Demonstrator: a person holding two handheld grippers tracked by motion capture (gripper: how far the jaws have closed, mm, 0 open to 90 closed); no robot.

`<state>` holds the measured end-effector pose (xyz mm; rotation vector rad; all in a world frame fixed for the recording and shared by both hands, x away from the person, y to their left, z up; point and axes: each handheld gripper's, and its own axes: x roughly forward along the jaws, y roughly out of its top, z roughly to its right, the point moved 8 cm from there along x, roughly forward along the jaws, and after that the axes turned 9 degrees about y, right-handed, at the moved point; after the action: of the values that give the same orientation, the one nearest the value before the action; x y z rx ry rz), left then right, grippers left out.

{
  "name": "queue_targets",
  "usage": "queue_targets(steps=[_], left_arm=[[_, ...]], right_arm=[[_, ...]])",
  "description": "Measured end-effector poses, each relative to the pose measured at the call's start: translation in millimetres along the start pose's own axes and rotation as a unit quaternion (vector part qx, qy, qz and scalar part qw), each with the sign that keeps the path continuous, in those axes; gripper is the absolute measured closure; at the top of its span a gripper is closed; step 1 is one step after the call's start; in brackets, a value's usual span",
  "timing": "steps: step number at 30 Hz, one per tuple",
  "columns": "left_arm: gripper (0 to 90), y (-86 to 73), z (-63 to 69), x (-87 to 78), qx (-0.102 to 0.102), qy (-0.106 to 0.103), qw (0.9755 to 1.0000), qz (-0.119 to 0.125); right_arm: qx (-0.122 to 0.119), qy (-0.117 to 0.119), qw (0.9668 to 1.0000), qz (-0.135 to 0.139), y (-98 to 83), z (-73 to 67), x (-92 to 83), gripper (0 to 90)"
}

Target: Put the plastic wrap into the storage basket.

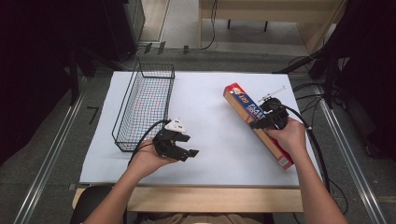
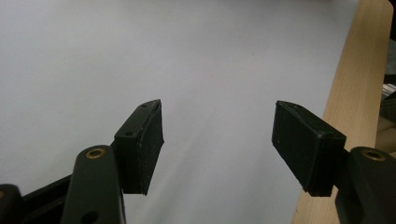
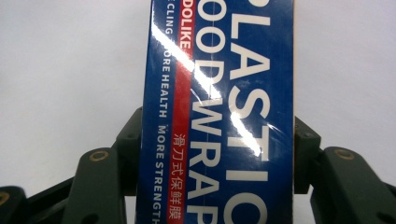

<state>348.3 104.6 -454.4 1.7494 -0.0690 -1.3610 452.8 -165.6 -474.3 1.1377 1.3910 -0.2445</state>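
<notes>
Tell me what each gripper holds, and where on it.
The right gripper clamps the plastic wrap box across its width, around mid-length. The left gripper holds nothing; its fingers stand apart.

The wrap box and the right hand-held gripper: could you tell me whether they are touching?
Touching. In the right gripper view the wrap box fills the gap between the right hand-held gripper's jaws, both pads pressed against its long sides.

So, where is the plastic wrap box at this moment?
In the high view the box is on the right of the white table, clamped between the right tongs, far from the wire basket on the left.
</notes>
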Motion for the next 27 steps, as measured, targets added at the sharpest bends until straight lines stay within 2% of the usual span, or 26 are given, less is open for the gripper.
queue_targets(steps=[1, 3, 6, 14, 15, 18, 21, 22, 27], left_arm=[[33.9, 0.7, 0.1, -2.1, 0.005, -0.002, 1.0000, 0.002], [32.9, 1.8, -0.2, -4.2, 0.005, -0.005, 1.0000, 0.006], [32.4, 2.2, -1.2, -5.5, 0.006, -0.007, 0.9999, 0.008], [29.8, 4.1, -4.1, -9.6, 0.008, -0.009, 0.9999, 0.012], [29.1, 5.1, -4.8, -11.8, 0.007, -0.009, 0.9998, 0.013], [27.5, 5.6, -6.2, -14.9, 0.004, -0.012, 0.9998, 0.014], [26.6, 5.0, -7.7, -18.3, 0.004, -0.019, 0.9998, 0.011], [25.8, 5.4, -7.3, -19.5, 0.007, -0.023, 0.9996, 0.014], [25.0, 9.8, -10.1, -25.9, 0.018, -0.018, 0.9995, 0.018]], right_arm=[[-0.028, 0.008, 0.9995, -0.007, -1.1, -9.1, 1.4, 41.8], [-0.048, 0.016, 0.9986, -0.012, -2.8, -15.8, 2.7, 41.8], [-0.060, 0.039, 0.9973, -0.019, -5.4, -23.8, 2.5, 41.8], [-0.105, 0.067, 0.9916, -0.035, -12.6, -40.6, 2.8, 41.6], [-0.118, 0.071, 0.9899, -0.036, -13.0, -43.2, 3.6, 41.6], [-0.129, 0.081, 0.9875, -0.042, -13.3, -50.4, 5.8, 41.6], [-0.148, 0.085, 0.9841, -0.050, -12.7, -57.6, 8.5, 41.5], [-0.158, 0.087, 0.9822, -0.052, -12.2, -60.3, 9.4, 41.5], [-0.199, 0.104, 0.9722, -0.067, -10.6, -78.0, 12.4, 41.4]])
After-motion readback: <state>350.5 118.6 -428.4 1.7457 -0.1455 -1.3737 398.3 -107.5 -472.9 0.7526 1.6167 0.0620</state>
